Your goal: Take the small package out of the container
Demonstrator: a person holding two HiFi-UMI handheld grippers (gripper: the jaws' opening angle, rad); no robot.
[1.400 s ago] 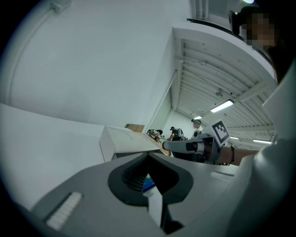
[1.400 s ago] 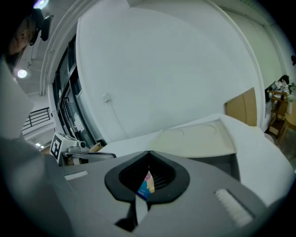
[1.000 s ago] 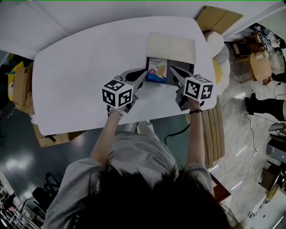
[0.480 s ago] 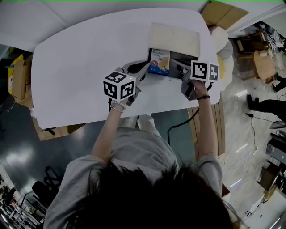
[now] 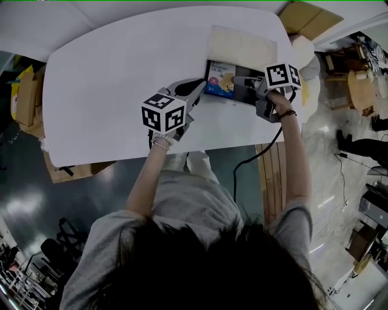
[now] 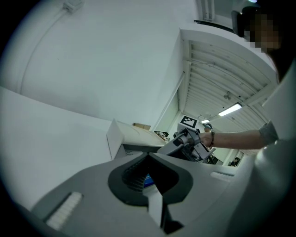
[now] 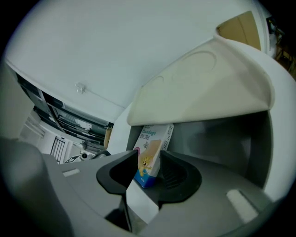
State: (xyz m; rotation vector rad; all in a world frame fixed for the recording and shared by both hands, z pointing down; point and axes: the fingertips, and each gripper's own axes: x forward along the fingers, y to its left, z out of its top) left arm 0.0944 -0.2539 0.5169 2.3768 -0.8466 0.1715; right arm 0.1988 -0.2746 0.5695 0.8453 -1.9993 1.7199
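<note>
The small package (image 5: 219,80), a blue and cream bandage box, stands on edge inside the grey container (image 5: 251,98), whose cream lid (image 5: 242,47) is folded back. My right gripper (image 5: 238,81) reaches into the container from the right. In the right gripper view the package (image 7: 150,155) sits between the jaws, which are opening, under the lid (image 7: 203,88). My left gripper (image 5: 198,91) is open at the container's left side, just outside it. From the left gripper view I see the container (image 6: 121,137) and a sliver of blue beyond my left gripper (image 6: 150,178).
The container sits near the white table's (image 5: 109,79) far right corner. Cardboard boxes stand on the floor at left (image 5: 27,106) and behind the table at top right (image 5: 300,15). A black cable (image 5: 257,154) hangs off the near edge beside a slatted wooden panel (image 5: 273,181).
My right gripper swung from the container's front side round to its right and reached in around the package. The left gripper has hardly moved.
</note>
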